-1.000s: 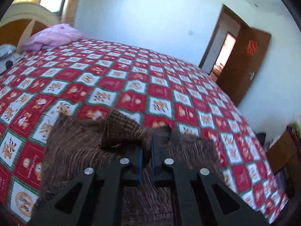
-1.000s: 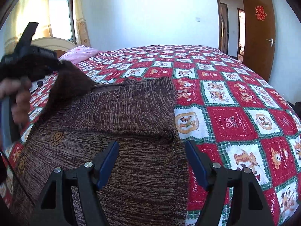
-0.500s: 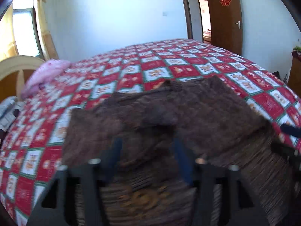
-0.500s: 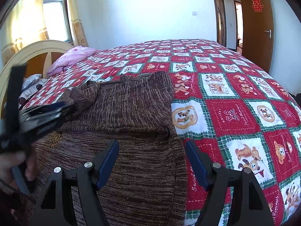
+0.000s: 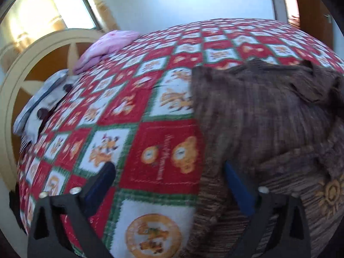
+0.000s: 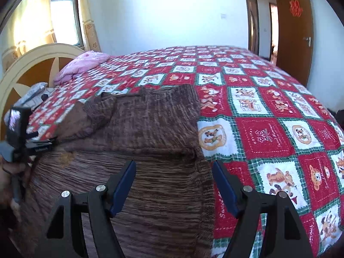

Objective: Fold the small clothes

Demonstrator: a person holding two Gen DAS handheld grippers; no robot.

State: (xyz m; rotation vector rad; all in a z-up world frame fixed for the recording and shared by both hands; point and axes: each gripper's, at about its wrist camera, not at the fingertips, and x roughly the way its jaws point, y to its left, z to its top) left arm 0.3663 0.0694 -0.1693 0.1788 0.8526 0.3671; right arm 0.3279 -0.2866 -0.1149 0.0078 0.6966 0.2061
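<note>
Brown sweater is spread on the bed; left tongs and right tongs are held spread above its edges.

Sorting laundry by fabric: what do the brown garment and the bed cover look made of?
The sweater looks like a soft, matte knit, maybe wool or acrylic: fine ribbed lines show. The bedspread looks like printed woven cloth or fleece, with flat red, white and green squares; the fibre is unclear.

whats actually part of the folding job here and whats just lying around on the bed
Part of the job:
brown knit sweater
left tongs, open
right tongs, open

Just lying about:
pink pillow
grey bundle by the headboard
red patchwork quilt underneath
</note>
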